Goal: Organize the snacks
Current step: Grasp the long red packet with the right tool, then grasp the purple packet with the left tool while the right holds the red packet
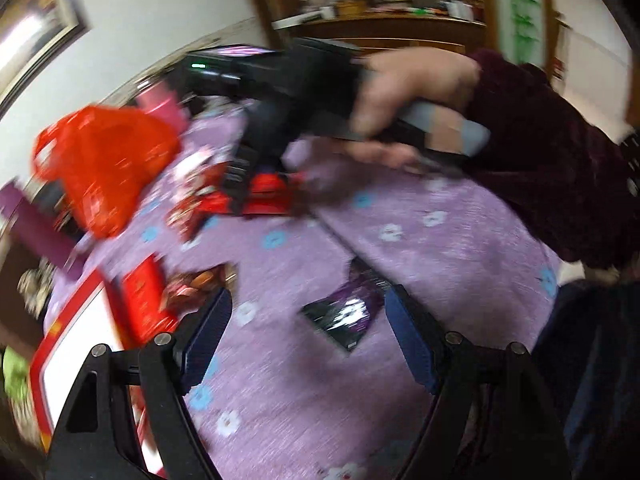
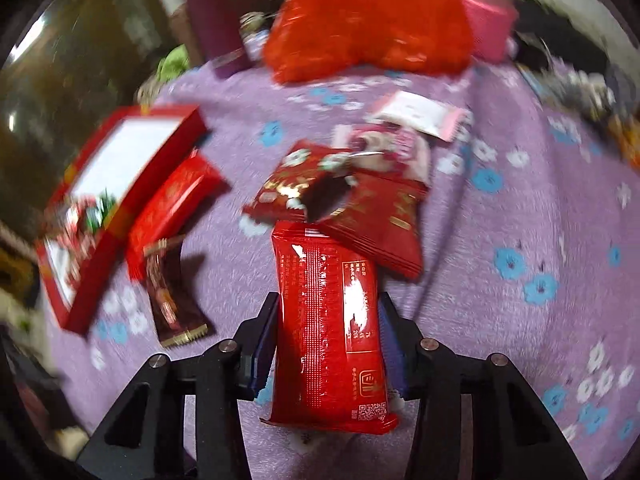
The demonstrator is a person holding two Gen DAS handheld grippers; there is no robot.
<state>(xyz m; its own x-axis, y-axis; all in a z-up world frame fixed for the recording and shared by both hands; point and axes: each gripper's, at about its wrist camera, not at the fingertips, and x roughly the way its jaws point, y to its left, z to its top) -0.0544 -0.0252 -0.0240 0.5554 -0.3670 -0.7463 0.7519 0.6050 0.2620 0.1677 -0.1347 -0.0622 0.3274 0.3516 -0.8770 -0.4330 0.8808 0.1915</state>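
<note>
- Right tool (image 2: 326, 320) is pinched on a red snack packet (image 2: 328, 332), gripping its long edges near the middle, packet lifted just over the purple cloth (image 2: 500, 208) on the worktop.
- Looks light, soft and crinkly with a glossy film, so likely slippery; a mid-body side grip seems safest.
- Left tool (image 1: 306, 332) hangs wide apart, holding nothing, above a dark purple packet (image 1: 346, 312).
- More packets are piled ahead; the red box (image 2: 120, 184) sits to the left.

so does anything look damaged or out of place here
One red packet in the pile on the purple cloth looks torn open, with a dark hole in its front. The right gripper holds another red packet, apparently intact.
</note>
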